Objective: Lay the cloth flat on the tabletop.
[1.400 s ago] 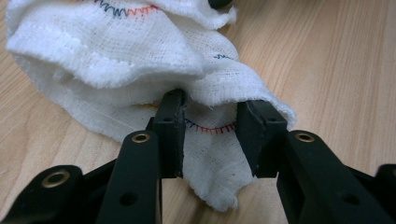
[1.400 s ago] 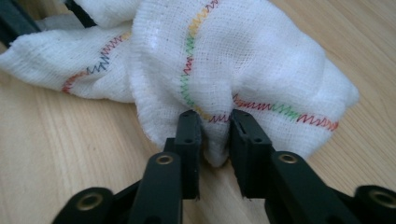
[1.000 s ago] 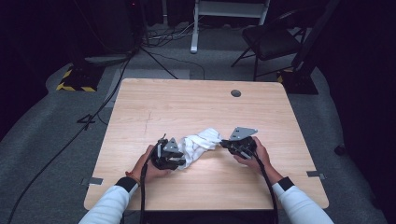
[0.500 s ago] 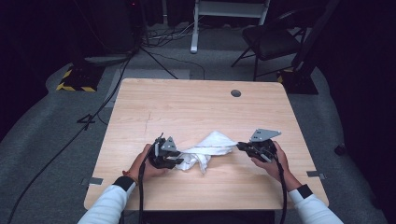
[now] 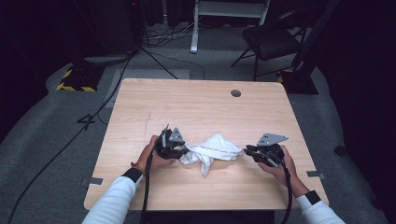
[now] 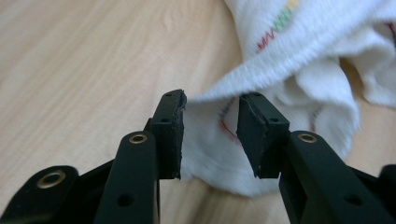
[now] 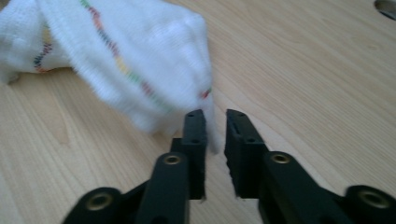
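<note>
A white towel with thin coloured stitching lies crumpled near the front of the wooden table, between my two grippers. My left gripper is at its left end. In the left gripper view the jaws have just been opening, and a fold of the towel hangs loosely in the gap. My right gripper is at the towel's right tip. Its jaws have just been opening too, with a thin corner of the towel between the parted pads.
A round cable hole sits in the table's far right part, also at the right gripper view's top corner. Beyond the table stand a dark chair and a yellow-and-black striped block, with cables on the floor.
My right gripper moved right, drawing the towel's corner out so the towel stretched wider. The left gripper shifted only slightly.
</note>
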Available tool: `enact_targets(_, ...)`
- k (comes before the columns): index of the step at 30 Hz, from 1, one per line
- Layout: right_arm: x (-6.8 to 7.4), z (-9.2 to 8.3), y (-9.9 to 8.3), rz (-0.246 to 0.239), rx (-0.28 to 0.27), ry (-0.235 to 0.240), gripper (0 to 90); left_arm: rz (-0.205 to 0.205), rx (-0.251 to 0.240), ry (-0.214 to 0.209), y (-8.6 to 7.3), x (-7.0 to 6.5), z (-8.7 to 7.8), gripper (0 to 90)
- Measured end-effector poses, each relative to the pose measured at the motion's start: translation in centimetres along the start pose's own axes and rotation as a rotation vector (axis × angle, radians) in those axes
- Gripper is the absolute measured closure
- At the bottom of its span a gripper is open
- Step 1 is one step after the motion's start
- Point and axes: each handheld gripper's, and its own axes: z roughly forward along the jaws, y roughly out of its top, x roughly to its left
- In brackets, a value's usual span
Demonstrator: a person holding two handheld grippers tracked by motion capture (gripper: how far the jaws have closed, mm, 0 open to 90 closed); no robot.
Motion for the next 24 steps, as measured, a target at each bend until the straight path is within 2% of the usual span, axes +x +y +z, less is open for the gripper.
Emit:
enact_targets(1, -0.1, -0.1, 0.0, 0.006, -0.006, 0.001, 72.5, -0.005, -0.005, 0.001, 0.0, 0.1, -0.1, 60.6)
enact_targets(2, -0.1, -0.1, 0.1, 0.005, -0.020, 0.009, 66.1, -0.007, -0.011, -0.002, 0.0, 0.1, -0.3, 58.6)
enact_targets(3, -0.1, -0.1, 0.1, 0.005, -0.020, 0.009, 66.1, -0.013, -0.017, -0.013, 0.0, 0.0, -0.5, 58.6)
enact_targets(6, 0.4, -0.2, 0.4, -0.026, -0.032, 0.031, 60.5, -0.010, -0.058, -0.045, -0.1, -0.7, -1.5, 56.0)
enact_targets(8, 1.0, -0.2, 0.7, -0.055, -0.039, 0.045, 57.8, 0.008, -0.072, -0.055, 0.0, -1.6, -2.1, 54.5)
enact_targets(9, 1.6, -0.1, 1.0, -0.078, -0.050, 0.080, 53.4, 0.016, -0.077, -0.058, 0.1, -2.0, -2.3, 52.8)
enact_targets(11, 1.9, -0.1, 1.1, -0.086, -0.054, 0.090, 52.4, 0.035, -0.085, -0.058, 0.2, -2.8, -2.6, 52.0)
enact_targets(13, 2.7, 0.2, 1.4, -0.116, -0.057, 0.117, 48.9, 0.047, -0.093, -0.075, 0.4, -3.6, -2.6, 51.6)
enact_targets(16, 3.8, 0.8, 1.7, -0.153, -0.045, 0.145, 42.8, 0.104, -0.086, -0.104, 1.0, -5.2, -2.6, 50.5)
enact_targets(19, 4.6, 1.5, 1.8, -0.195, -0.016, 0.141, 39.1, 0.122, -0.083, -0.134, 1.5, -6.3, -2.2, 50.1)
enact_targets(22, 4.9, 2.4, 1.9, -0.206, 0.000, 0.135, 39.0, 0.133, -0.043, -0.122, 1.6, -6.9, -1.5, 49.6)
enact_targets(24, 5.2, 3.0, 2.1, -0.223, 0.012, 0.128, 42.0, 0.126, -0.036, -0.125, 1.3, -6.7, -1.4, 50.3)
